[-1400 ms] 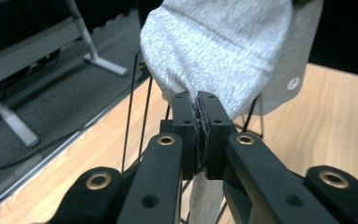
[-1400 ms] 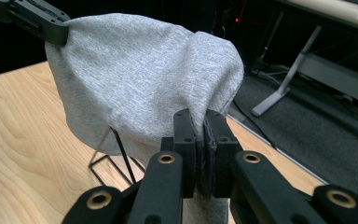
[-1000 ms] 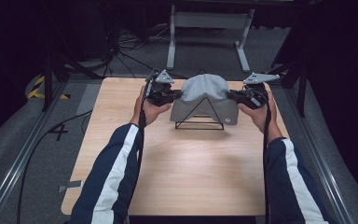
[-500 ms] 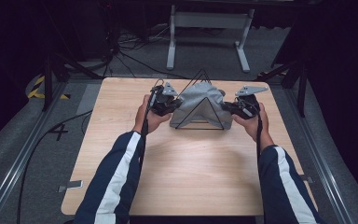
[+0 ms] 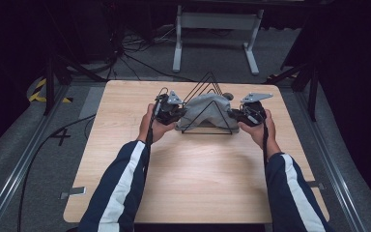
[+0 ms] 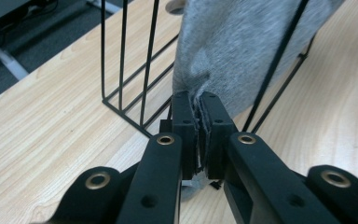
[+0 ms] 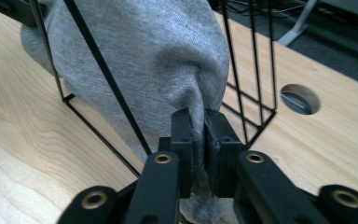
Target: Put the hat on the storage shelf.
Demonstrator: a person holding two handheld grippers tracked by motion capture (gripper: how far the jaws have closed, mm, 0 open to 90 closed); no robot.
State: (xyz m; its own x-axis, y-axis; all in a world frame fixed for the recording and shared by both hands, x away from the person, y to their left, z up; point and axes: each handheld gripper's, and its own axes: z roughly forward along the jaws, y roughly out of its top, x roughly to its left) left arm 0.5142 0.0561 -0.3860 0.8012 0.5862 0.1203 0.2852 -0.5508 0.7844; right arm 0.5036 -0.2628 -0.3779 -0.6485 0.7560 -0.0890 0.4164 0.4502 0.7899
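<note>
step: drape grey cloth [image 5: 204, 110] over wire rack [image 5: 206, 104] | left hand-held gripper [image 6: 198, 122], right hand-held gripper [image 7: 199, 135]: both pinching cloth | tip: lower evenly, keep taut

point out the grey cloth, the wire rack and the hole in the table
grey cloth [image 7: 158, 56], right gripper view, middle of the fabric
wire rack [image 5: 211, 79], high view, top of its rear triangles
hole [image 7: 300, 99], right gripper view, its middle, right of the rack

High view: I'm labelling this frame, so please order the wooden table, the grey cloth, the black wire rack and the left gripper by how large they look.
1. wooden table
2. black wire rack and grey cloth: too alike to rank.
3. left gripper
</note>
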